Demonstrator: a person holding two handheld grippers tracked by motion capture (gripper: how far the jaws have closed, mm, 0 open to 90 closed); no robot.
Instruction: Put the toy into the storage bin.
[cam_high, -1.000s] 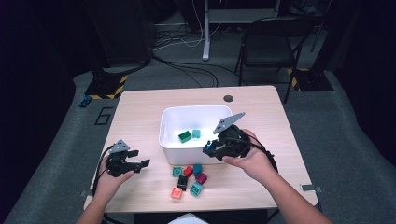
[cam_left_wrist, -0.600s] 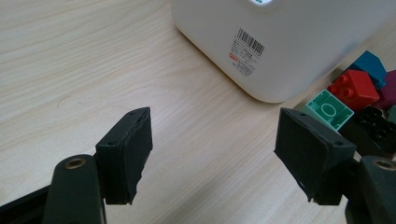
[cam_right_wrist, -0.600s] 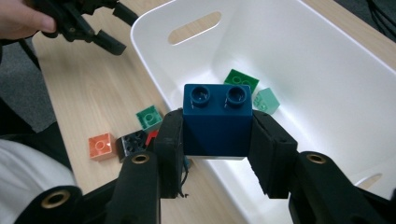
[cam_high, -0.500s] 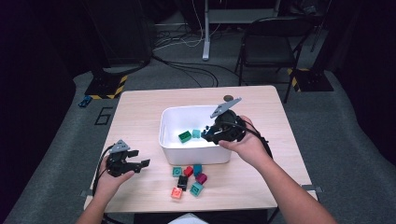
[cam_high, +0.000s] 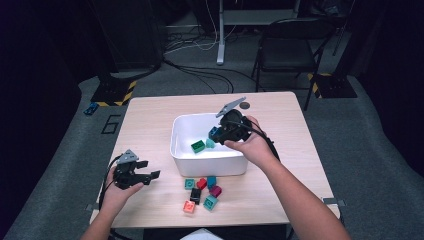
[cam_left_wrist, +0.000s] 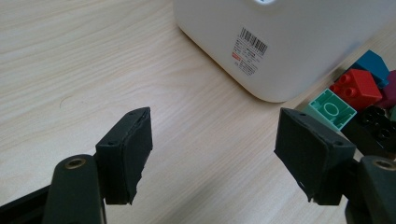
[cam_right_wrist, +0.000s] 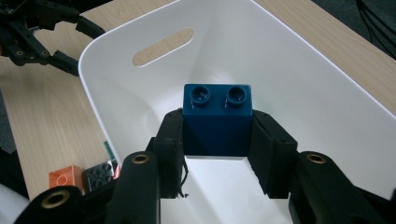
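We have the right gripper (cam_right_wrist: 217, 140) clamped on a blue brick (cam_right_wrist: 217, 119), held above the white tub (cam_right_wrist: 327, 88). Our left gripper (cam_left_wrist: 212, 156) rests beside the tub, jaws wide apart, holding nothing.

Item count: one white bin (cam_high: 210, 162). Two bricks lie in the bin below the right jaws, one green (cam_high: 198, 146), one teal (cam_high: 210, 143). One blue brick (cam_right_wrist: 217, 119) sits between those jaws.

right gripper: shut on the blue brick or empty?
Shut on it: the right gripper pads press both sides of the blue brick, held over the white bin.
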